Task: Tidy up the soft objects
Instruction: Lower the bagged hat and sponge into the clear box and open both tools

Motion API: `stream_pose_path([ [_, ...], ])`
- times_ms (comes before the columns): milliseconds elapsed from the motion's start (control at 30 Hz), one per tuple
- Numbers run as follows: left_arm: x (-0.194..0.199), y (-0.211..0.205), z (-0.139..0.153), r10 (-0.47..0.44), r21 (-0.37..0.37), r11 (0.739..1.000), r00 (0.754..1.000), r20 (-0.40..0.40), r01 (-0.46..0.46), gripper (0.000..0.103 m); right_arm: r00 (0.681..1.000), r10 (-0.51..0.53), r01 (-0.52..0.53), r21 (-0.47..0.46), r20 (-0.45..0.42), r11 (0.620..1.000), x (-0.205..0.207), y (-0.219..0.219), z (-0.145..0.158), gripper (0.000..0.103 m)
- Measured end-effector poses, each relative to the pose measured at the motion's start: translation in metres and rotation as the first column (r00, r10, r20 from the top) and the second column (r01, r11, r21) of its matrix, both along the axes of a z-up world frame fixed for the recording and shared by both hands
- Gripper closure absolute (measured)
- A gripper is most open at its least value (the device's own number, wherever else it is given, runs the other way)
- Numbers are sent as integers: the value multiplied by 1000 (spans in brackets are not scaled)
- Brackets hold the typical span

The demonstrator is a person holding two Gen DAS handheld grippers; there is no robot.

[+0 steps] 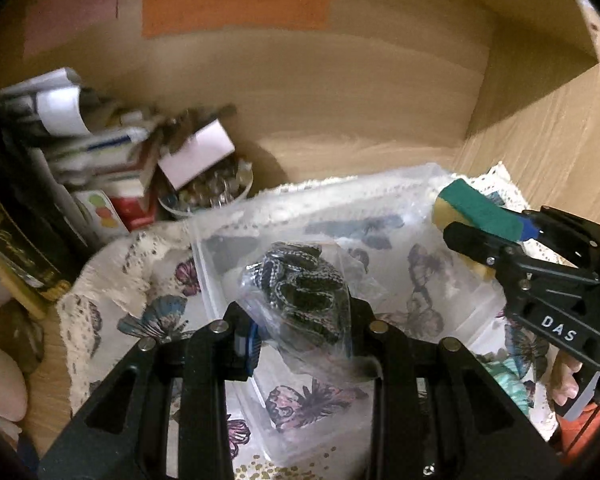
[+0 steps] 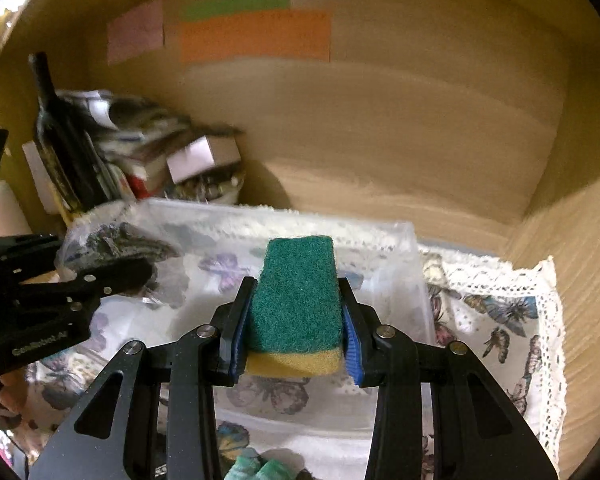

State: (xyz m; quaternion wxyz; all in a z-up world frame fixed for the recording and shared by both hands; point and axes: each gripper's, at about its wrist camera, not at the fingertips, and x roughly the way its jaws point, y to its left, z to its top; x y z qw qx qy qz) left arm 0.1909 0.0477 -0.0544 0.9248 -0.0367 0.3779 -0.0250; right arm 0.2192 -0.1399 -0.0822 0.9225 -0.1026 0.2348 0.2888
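Note:
My left gripper [image 1: 300, 328] is shut on a clear plastic bag of black-and-grey knitted fabric [image 1: 300, 292] and holds it over a clear plastic bin [image 1: 380, 200]. My right gripper [image 2: 296, 336] is shut on a green-and-yellow sponge [image 2: 296, 300] and holds it above the same bin [image 2: 400, 240]. In the left wrist view the sponge [image 1: 476, 208] is at the bin's right end, held by the right gripper [image 1: 488, 236]. In the right wrist view the bagged fabric [image 2: 116, 244] and the left gripper [image 2: 100, 276] are at the left.
The bin sits on a butterfly-print cloth with a lace edge [image 2: 500, 312] inside a wooden shelf. A pile of papers, boxes and a bowl of small items [image 1: 204, 192] fills the back left corner, beside a dark bottle [image 2: 56, 136]. Coloured paper notes [image 2: 256, 36] hang on the back wall.

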Motion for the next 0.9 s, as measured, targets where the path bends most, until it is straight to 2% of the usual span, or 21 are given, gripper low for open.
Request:
stream_pose_path([
  [167,10,-5,-11,-15,12,1000,999,-44,16,72,998,-9,6,-56,-66,998,19,9,-15,68],
  [300,12,-7,-15,-24,22,999,998,-58,26,70,996,-13,6,-84,-85,996,23,13,-22,68],
  [433,10,-10,-12,-23,47,999,999,-42,25,52,997,-10,3,-97,-72,995,20,15,-22,66],
  [500,8,-11,-9,-22,51,998,999,-31,24,48,998,-13,7,-104,-54,995,17,15,-20,60],
  [567,4,-12,-4,-26,52,998,1000,-16,27,44,999,-9,6,-95,-34,995,12,13,-16,47],
  [633,0,-13,1,-26,58,998,1000,-2,26,39,1000,-12,11,-83,-9,996,7,9,-10,43],
  [800,-16,-13,18,-31,60,998,999,44,29,37,999,-12,14,-35,38,999,-11,-6,9,42],
  [867,-25,-12,27,-30,47,999,997,69,27,27,998,-16,18,-20,67,1000,-20,-11,16,38],
  [900,-32,-11,32,-23,43,999,996,87,19,16,996,-18,18,-8,86,1000,-27,-14,20,37],
])
